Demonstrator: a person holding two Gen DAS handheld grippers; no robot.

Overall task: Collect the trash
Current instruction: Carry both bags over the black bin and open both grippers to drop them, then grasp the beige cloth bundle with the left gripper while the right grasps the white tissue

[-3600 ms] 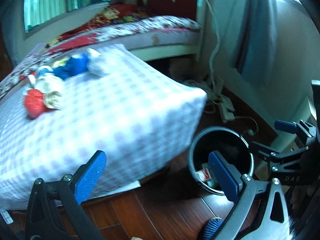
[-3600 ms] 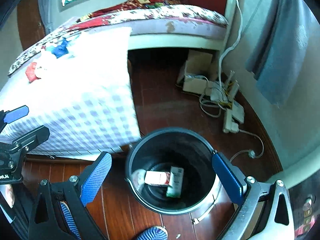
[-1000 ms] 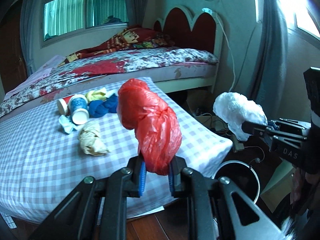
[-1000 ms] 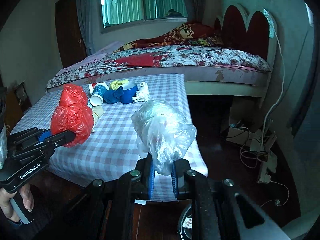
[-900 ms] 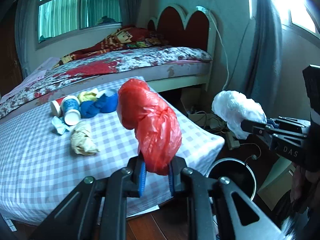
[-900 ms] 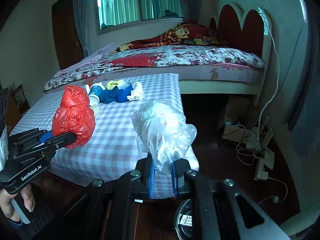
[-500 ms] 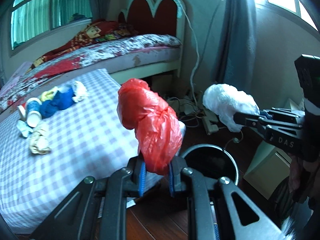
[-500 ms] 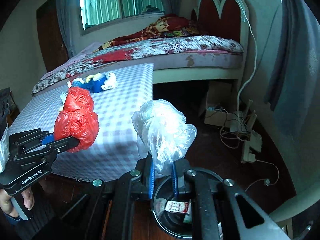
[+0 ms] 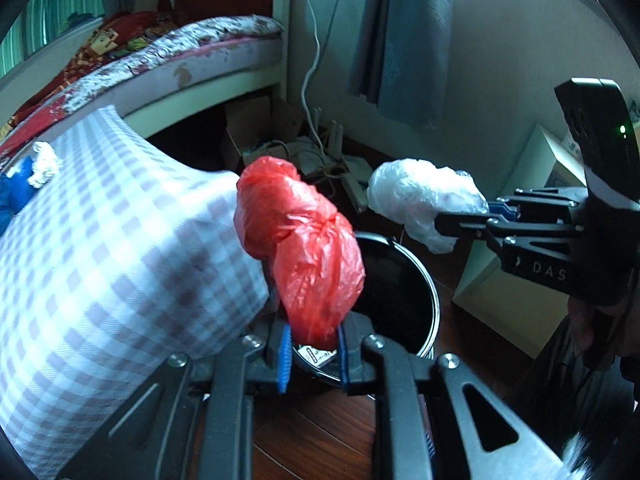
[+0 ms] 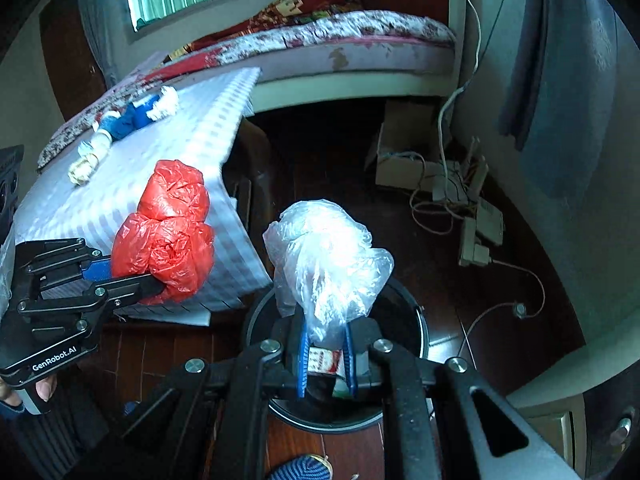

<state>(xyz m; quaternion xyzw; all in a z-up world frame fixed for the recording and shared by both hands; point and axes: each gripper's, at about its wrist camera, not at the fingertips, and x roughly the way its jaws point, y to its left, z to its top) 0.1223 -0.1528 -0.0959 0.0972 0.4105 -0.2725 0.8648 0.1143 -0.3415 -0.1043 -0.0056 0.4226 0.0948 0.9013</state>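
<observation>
Bedroom, dark wood floor [image 10: 344, 168], checked table [image 10: 192, 148] beside a bed [image 10: 352, 40].

Two bags over one black bin [image 10: 416, 320]: the left gripper [image 9: 311, 350] pinches the red bag [image 9: 304, 248], the right gripper [image 10: 327, 360] pinches the clear bag [image 10: 328, 256]. Cups and crumpled scraps, too blurred to count, lie on the table; one cardboard box [image 10: 404, 148] and tangled cables [image 10: 448, 192] sit by the wall.

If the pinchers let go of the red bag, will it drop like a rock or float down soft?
Probably soft. The red bag looks like thin crinkled plastic, bunched and puffy, so it seems light for its size. It stands up above the left gripper without sagging, so little seems to weigh it down. It would likely tumble into the black bin slowly and might spring open a bit.
</observation>
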